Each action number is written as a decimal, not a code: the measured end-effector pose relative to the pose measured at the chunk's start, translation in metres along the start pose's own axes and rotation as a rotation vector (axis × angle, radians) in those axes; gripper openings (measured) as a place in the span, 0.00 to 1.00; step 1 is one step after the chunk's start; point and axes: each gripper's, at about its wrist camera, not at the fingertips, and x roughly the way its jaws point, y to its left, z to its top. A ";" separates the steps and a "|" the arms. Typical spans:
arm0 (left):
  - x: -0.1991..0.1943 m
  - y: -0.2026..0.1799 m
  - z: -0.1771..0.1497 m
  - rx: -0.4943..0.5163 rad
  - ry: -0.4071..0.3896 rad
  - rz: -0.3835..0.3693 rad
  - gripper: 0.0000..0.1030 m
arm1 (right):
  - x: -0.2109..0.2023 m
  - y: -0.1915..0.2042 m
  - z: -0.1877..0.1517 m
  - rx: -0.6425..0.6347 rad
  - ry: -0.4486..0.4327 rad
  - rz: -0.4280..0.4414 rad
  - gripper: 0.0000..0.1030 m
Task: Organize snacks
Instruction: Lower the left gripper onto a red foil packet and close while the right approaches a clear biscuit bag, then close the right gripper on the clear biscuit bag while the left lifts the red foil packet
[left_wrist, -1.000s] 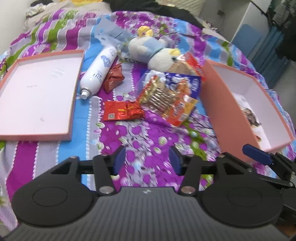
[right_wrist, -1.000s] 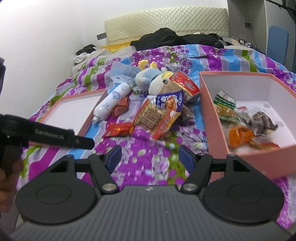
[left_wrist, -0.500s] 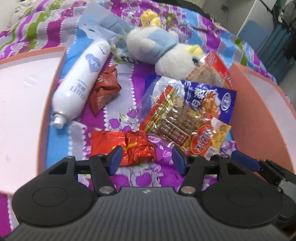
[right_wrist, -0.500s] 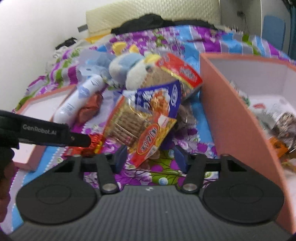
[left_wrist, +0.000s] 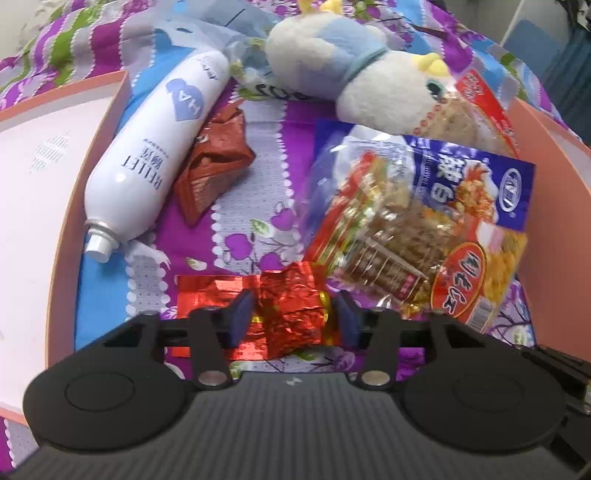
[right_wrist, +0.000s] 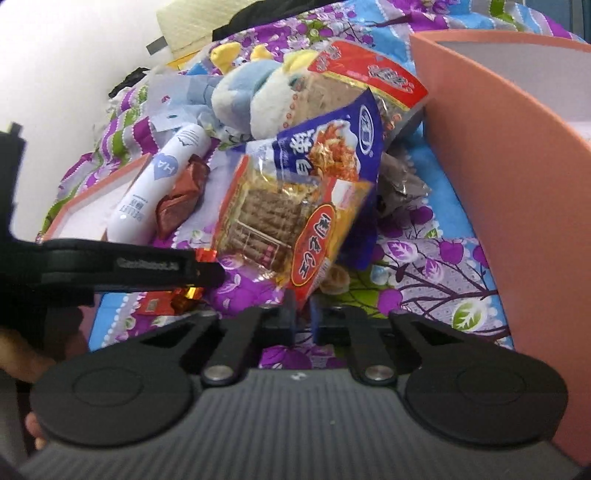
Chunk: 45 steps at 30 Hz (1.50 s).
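My left gripper (left_wrist: 293, 319) is open, its fingers either side of a red foil snack packet (left_wrist: 280, 314) lying on the bedspread. My right gripper (right_wrist: 301, 315) is shut on the lower corner of a clear cracker bag with an orange label (right_wrist: 295, 221), which is tilted up off the bed. That bag also shows in the left wrist view (left_wrist: 413, 236). A blue snack bag (right_wrist: 328, 147) and a red-topped cracker bag (right_wrist: 369, 77) lie behind it. A brown foil packet (left_wrist: 214, 162) lies by a white bottle (left_wrist: 155, 158). The left gripper shows in the right wrist view (right_wrist: 207, 275).
A pink box (right_wrist: 517, 184) stands at the right. A pink lid (left_wrist: 37, 184) lies at the left. A plush toy (left_wrist: 351, 70) sits behind the snacks. A dark wrapper (right_wrist: 399, 181) lies by the box wall.
Both grippers moved forward and down. The left fingers now straddle the red foil packet. The right jaws closed on the cracker bag's corner.
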 end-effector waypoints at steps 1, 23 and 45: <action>-0.002 -0.001 0.000 0.003 0.001 0.001 0.45 | -0.003 0.000 0.000 0.006 -0.003 0.005 0.04; -0.110 -0.013 -0.084 0.021 -0.032 0.003 0.38 | -0.119 0.002 -0.052 0.042 -0.052 0.015 0.03; -0.118 -0.008 -0.149 -0.042 0.047 -0.007 0.68 | -0.141 0.004 -0.108 -0.071 0.050 0.016 0.64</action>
